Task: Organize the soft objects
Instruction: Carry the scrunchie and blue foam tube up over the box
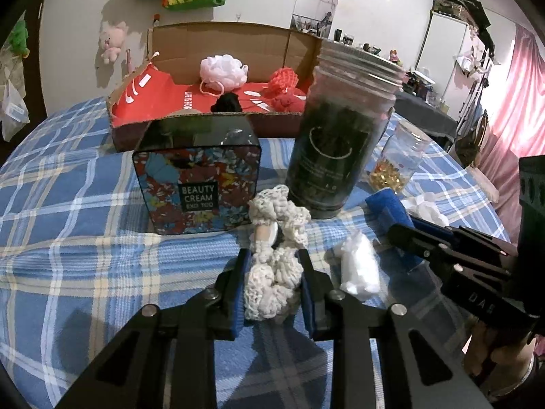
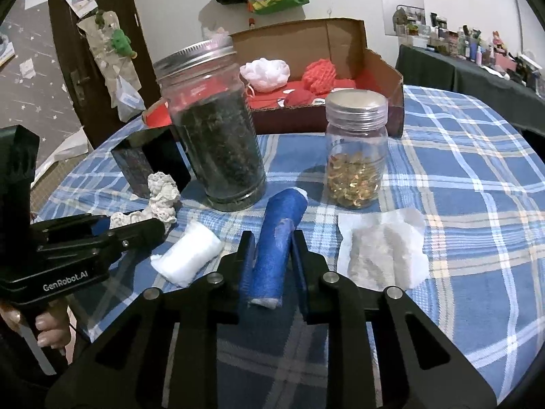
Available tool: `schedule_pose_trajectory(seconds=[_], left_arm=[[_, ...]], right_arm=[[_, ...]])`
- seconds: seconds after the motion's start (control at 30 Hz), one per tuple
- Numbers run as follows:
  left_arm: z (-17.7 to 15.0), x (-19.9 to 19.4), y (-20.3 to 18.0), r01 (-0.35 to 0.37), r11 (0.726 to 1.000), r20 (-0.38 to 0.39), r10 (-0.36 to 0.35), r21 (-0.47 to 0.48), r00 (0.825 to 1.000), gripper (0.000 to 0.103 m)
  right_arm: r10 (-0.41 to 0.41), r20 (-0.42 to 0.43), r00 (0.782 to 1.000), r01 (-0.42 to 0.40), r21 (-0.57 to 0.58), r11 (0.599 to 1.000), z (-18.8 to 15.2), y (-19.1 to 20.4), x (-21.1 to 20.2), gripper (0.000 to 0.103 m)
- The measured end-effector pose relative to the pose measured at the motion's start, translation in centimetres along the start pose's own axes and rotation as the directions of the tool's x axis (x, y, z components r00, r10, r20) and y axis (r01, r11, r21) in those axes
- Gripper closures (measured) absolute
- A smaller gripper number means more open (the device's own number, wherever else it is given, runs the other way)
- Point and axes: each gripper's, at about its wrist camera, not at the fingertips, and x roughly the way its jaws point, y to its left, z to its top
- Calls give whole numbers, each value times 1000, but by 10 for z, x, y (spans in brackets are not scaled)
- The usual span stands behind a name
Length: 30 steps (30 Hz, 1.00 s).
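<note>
My left gripper [image 1: 274, 255] is shut on a cream crocheted bundle [image 1: 277, 272] that rests on the blue plaid cloth [image 1: 85, 255]; the bundle also shows in the right wrist view [image 2: 160, 197]. My right gripper [image 2: 270, 238] is shut on a blue foam roll [image 2: 277, 238], also lying on the cloth; the roll shows in the left wrist view [image 1: 388, 208]. A cardboard box [image 1: 218, 37] at the back holds a pink mesh puff [image 1: 223, 71], red knitted items [image 1: 284, 85] and a black soft item [image 1: 226, 102]. A white wrapped roll [image 2: 187, 255] lies between the grippers.
A floral Beauty Cream tin [image 1: 197, 184], a tall jar of dark leaves [image 1: 337, 136] and a small jar of golden capsules [image 2: 356, 156] stand in front of the box. A white gauze pad [image 2: 385, 252] lies right of my right gripper.
</note>
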Motion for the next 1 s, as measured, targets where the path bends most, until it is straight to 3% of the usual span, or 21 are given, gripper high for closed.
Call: schedule_pose_trajectory(seconds=[0.63,1.0], left_arm=[[-1,-30,25,-42,998,21,43,-38,999,75],[-1,-39,73,-116,986,0,117,-124,993,75]], right_arm=[[8,14,1000,-9,75,997,10,-29,-31,83],[-23,4,1000,22,145,989,18,-73,-39,83]])
